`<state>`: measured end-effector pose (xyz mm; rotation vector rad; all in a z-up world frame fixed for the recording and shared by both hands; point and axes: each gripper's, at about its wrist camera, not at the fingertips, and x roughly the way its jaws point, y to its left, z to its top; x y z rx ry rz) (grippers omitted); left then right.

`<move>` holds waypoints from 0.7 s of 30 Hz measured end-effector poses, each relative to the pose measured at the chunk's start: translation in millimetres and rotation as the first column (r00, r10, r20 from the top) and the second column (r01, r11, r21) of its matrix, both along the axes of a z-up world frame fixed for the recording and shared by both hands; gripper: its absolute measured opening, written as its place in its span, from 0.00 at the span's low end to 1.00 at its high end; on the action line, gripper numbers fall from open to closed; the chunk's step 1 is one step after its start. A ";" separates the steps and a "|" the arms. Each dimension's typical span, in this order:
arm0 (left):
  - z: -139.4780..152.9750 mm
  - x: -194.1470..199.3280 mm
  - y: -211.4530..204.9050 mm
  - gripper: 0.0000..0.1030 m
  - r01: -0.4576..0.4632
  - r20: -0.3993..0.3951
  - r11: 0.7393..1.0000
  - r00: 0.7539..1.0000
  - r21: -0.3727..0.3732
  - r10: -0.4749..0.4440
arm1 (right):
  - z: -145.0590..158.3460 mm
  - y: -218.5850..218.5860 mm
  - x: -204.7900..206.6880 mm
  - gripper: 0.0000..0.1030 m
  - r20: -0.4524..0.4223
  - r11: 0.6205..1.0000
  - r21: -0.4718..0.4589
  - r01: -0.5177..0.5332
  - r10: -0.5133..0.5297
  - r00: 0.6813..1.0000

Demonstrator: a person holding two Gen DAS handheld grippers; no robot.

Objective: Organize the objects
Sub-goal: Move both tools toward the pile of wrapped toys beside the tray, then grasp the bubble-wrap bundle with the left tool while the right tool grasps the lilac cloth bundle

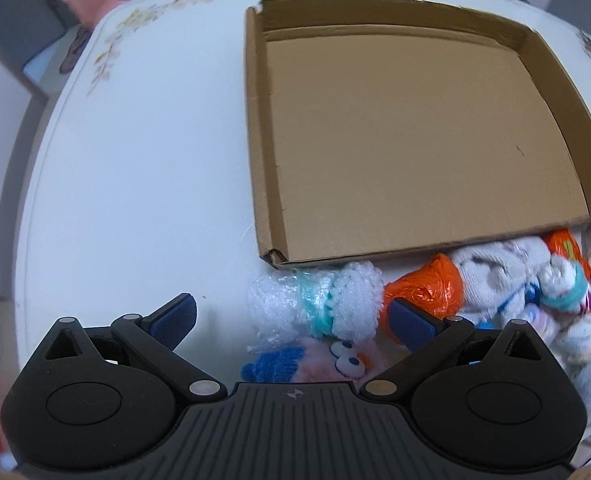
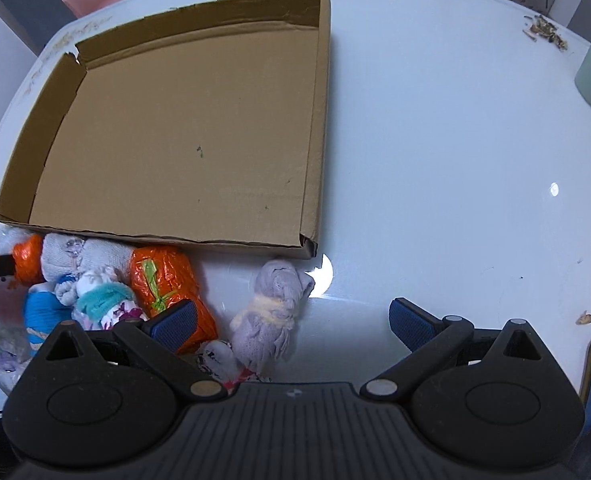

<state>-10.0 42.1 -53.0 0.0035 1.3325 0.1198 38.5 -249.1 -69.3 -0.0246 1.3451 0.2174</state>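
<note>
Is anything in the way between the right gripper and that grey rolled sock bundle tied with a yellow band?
Nothing visible. The grey rolled sock bundle lies on the white table directly ahead of the open right gripper.

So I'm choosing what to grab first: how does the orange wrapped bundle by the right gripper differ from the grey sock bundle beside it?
The orange bundle is shiny crinkled plastic with a green tie; the grey sock bundle is soft matte fabric with a pale yellow band. The orange one lies against other bundles and partly behind a finger of the right gripper; the grey one lies apart. Both lie on the table, outside the cardboard tray.
</note>
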 end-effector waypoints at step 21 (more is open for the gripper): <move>-31.3 -8.1 11.5 0.97 -0.138 -0.069 0.989 0.989 -0.050 0.134 | -23.9 17.8 18.9 0.42 -0.022 1.000 0.021 -0.017 0.017 1.000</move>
